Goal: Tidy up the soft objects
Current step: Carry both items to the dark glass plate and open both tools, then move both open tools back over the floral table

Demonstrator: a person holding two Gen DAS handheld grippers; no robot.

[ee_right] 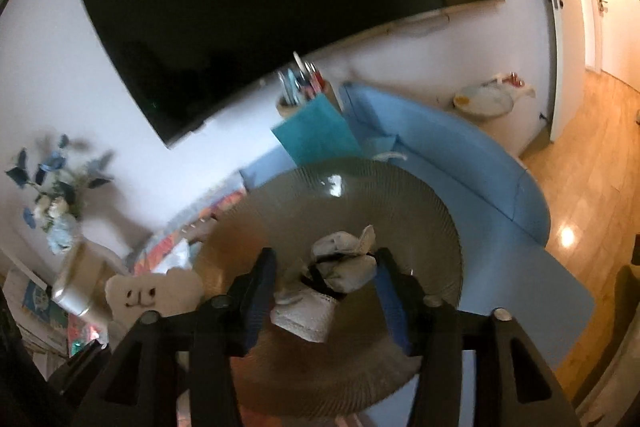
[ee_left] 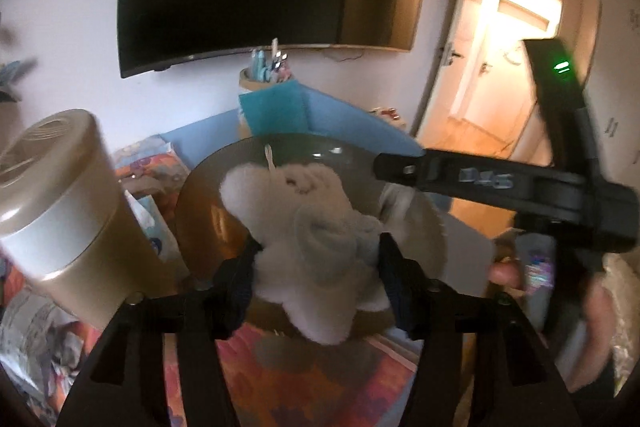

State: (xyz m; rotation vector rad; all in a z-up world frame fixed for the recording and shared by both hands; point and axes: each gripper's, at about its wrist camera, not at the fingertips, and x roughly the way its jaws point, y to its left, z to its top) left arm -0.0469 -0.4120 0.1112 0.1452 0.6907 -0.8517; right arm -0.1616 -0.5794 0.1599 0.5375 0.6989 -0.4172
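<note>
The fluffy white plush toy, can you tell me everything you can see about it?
The fluffy white plush toy looks soft and fleecy, cream-white, with stubby rounded limbs sticking out and a small loop on top. It sits between the black fingers of the left gripper, over the round ribbed glass bowl. The picture is blurred, so I cannot tell if the fingers press on it. In the right wrist view, part of it shows a stitched dark face at the bowl's left.
</note>
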